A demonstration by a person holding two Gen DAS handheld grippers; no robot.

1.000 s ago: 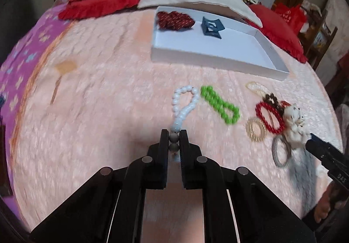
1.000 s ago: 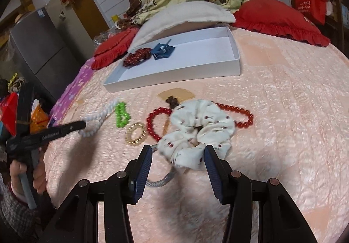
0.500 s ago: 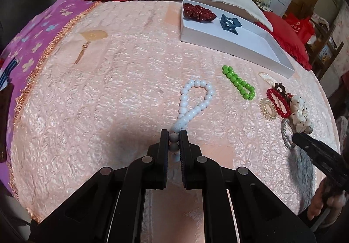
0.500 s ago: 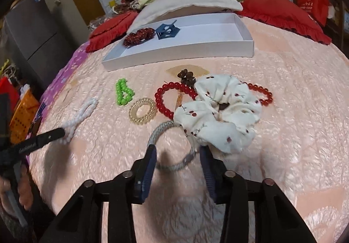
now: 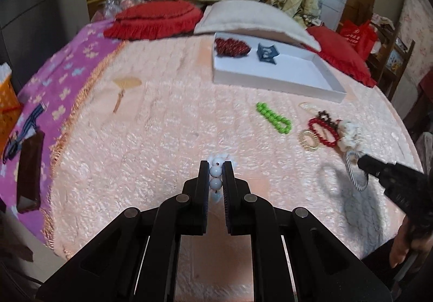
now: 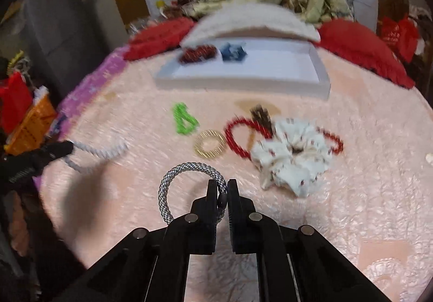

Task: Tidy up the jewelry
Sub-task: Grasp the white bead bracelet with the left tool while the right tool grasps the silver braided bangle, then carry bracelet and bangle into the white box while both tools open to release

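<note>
The left claw (image 5: pixel 216 166) pinches the white bead bracelet (image 5: pixel 215 172), 2 beads showing between its fingers. The right claw (image 6: pixel 222 188) pinches the grey rope bracelet (image 6: pixel 173 180), whose loop hangs to its left. The white box (image 6: pixel 320 77) lies far ahead of both.

Right gripper (image 6: pixel 222 188) clamped on grey rope bracelet (image 6: pixel 173 182); near side of white tray (image 6: pixel 243 82). Scrunchie (image 6: pixel 292 158), gold ring (image 6: pixel 209 144) between them.
</note>
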